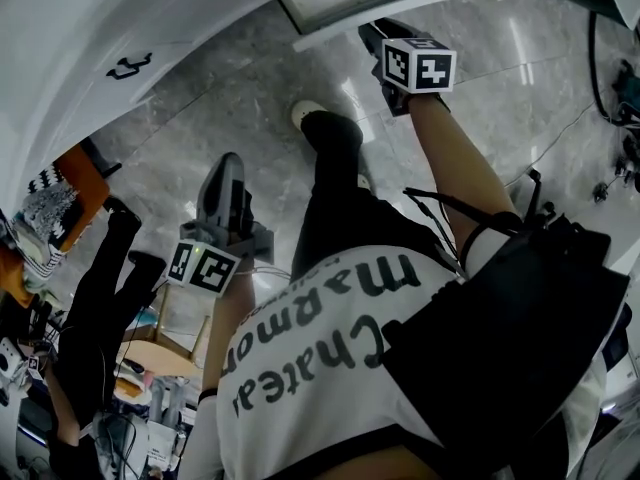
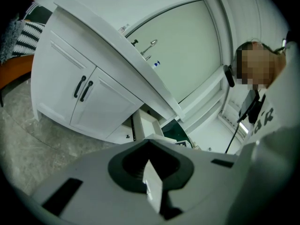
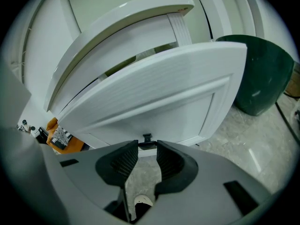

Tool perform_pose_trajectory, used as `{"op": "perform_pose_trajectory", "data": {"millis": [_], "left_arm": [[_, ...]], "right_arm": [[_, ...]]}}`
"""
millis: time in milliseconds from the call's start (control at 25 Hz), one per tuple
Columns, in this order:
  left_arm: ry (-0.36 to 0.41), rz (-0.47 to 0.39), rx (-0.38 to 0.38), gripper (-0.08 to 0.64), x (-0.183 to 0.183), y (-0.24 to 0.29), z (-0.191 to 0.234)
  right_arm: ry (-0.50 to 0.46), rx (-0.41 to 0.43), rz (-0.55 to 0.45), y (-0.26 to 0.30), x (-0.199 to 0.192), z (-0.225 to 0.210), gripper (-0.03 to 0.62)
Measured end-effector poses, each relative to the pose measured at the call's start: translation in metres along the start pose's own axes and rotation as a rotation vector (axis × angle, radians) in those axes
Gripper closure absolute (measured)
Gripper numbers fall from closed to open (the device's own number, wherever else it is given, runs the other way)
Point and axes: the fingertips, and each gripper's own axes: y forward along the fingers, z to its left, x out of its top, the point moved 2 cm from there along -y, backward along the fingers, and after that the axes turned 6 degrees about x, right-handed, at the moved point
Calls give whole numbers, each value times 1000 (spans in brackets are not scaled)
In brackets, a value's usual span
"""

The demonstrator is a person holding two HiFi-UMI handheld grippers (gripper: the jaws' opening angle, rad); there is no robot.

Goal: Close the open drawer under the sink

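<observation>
The right gripper (image 3: 147,154) grasps the small black handle (image 3: 147,143) of the drawer (image 3: 154,93), which juts open from the sink cabinet (image 2: 70,83). Push squarely and steadily, without twisting. The left gripper (image 2: 150,177) hangs clenched and empty.

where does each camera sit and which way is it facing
Head view: on the person's head, looking steeply down at the floor; shirt, left gripper, right gripper show.
Left gripper view: on the left gripper, facing the sink cabinet; its shut jaws show.
Right gripper view: on the right gripper, facing the open drawer; its jaws grip the handle.
Shared: all show the drawer.
</observation>
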Motion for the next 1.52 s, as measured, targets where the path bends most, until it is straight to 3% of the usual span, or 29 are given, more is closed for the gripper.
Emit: {"op": "perform_pose_trajectory", "data": {"millis": [1520], "left_arm": [[-54,-6,59,552,-11,10,30]], "right_arm": [[-17,8,-111,44,59,4,460]]}}
